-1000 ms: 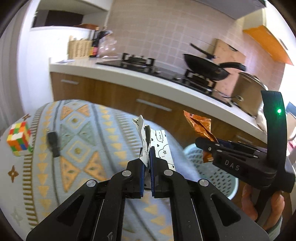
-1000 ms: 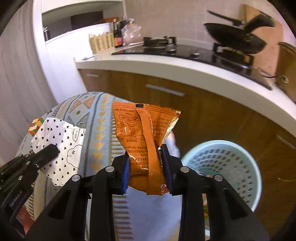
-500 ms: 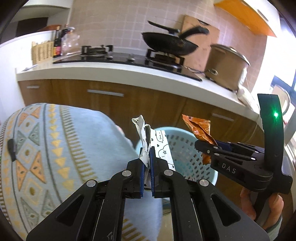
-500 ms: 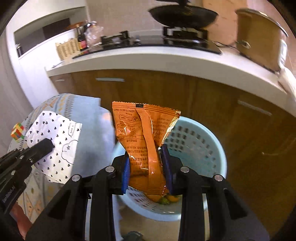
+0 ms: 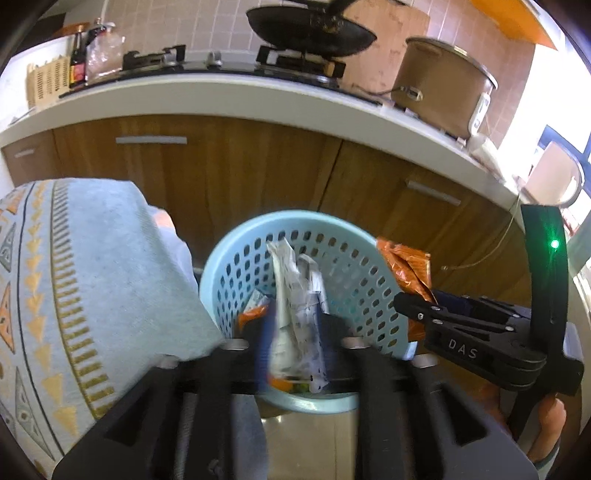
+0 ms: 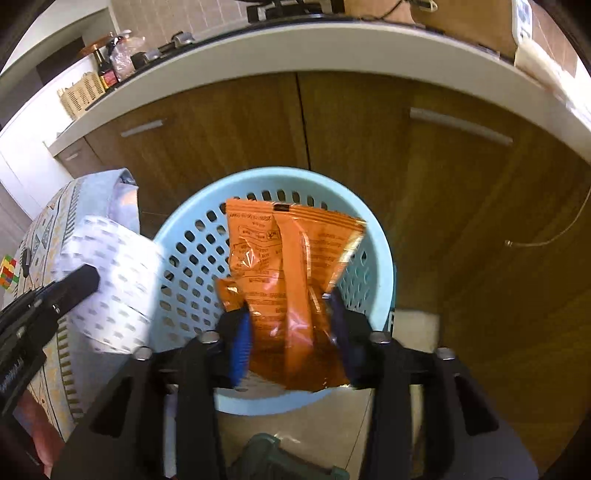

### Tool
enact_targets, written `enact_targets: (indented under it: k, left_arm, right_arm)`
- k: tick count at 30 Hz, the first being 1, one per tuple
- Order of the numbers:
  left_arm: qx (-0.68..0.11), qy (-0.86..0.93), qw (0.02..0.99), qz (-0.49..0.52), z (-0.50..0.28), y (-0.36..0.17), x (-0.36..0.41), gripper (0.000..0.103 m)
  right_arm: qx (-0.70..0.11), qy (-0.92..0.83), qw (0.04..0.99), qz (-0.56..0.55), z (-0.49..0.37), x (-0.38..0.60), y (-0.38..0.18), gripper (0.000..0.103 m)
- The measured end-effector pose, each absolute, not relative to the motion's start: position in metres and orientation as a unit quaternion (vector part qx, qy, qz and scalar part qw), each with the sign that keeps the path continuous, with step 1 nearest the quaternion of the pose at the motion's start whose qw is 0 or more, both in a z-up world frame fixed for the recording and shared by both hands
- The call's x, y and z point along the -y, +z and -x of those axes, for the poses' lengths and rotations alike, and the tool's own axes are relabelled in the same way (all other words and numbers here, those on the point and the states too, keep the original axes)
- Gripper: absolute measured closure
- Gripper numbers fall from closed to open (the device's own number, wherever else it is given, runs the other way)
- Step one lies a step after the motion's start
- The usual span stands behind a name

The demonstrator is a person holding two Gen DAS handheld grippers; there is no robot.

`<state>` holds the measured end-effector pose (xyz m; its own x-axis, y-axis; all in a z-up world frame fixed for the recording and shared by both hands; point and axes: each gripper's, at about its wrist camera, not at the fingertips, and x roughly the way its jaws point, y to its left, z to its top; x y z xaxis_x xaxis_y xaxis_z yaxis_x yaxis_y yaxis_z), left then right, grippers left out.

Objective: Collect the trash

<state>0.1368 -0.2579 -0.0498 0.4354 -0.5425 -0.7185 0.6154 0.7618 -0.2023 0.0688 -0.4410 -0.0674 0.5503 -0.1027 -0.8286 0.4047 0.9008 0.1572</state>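
Note:
In the left wrist view my left gripper [image 5: 295, 343] hangs over the light blue perforated basket [image 5: 221, 258]. Its jaws are opening, and the white patterned paper [image 5: 295, 291] stands loose between them. In the right wrist view my right gripper [image 6: 291, 339] is above the same basket [image 6: 380, 251]. Its jaws are opening too, with the orange snack wrapper [image 6: 291, 266] between the spread blue pads. Each gripper shows in the other's view: the right gripper [image 5: 417, 310] with the wrapper [image 5: 410, 266], and the left gripper [image 6: 74, 284] with the paper [image 6: 114, 284].
The basket stands on the floor against wooden cabinets [image 5: 240, 166] under a white counter with a wok [image 5: 310, 29] and a pot [image 5: 439, 85]. A table with a patterned cloth [image 5: 74, 277] borders the basket on the left, and a colour cube [image 6: 8, 273] lies on it. Other trash [image 5: 255, 310] lies in the basket.
Both grippers swung from over the table to above the basket and dropped lower. Their jaws, shut on the paper and the wrapper before, now stand apart.

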Motion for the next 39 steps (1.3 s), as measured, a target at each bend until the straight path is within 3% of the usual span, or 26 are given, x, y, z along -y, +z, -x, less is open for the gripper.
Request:
enact_targets:
  k: [2, 6, 10, 16, 24, 37, 39]
  left_arm:
    - [-0.394, -0.336, 0.855, -0.039, -0.132, -0.051, 0.255, 0.047]
    - [-0.402, -0.337, 0.851, -0.031, -0.134, -0.052, 0.249, 0.046]
    - [-0.394, -0.338, 0.854, -0.024, -0.132, -0.043, 0.240, 0.045]
    - [-0.372, -0.333, 0.866, -0.022, -0.121, -0.028, 0.218, 0.038]
    - [-0.295, -0.303, 0.906, -0.036, -0.084, 0.005, 0.186, 0.021]
    - [-0.204, -0.186, 0.961, -0.014, -0.023, 0.046, 0.126, 0.017]
    - [-0.203, -0.171, 0.964, -0.004, -0.020, 0.045, 0.118, 0.013]
  right_arm:
    - [-0.455, -0.146, 0.863, -0.167, -0.066, 0.443, -0.071, 0.046]
    - [-0.450, -0.140, 0.864, -0.176, -0.067, 0.445, -0.072, 0.045]
    - [-0.439, -0.137, 0.871, -0.171, -0.067, 0.442, -0.067, 0.032]
    - [-0.413, -0.122, 0.889, -0.154, -0.062, 0.429, -0.050, 0.023]
    - [-0.315, -0.100, 0.931, -0.156, -0.039, 0.397, 0.001, 0.023]
    - [-0.234, -0.127, 0.962, -0.059, -0.007, 0.316, 0.048, 0.023]
    - [-0.230, -0.133, 0.963, -0.052, -0.005, 0.309, 0.049, 0.023]
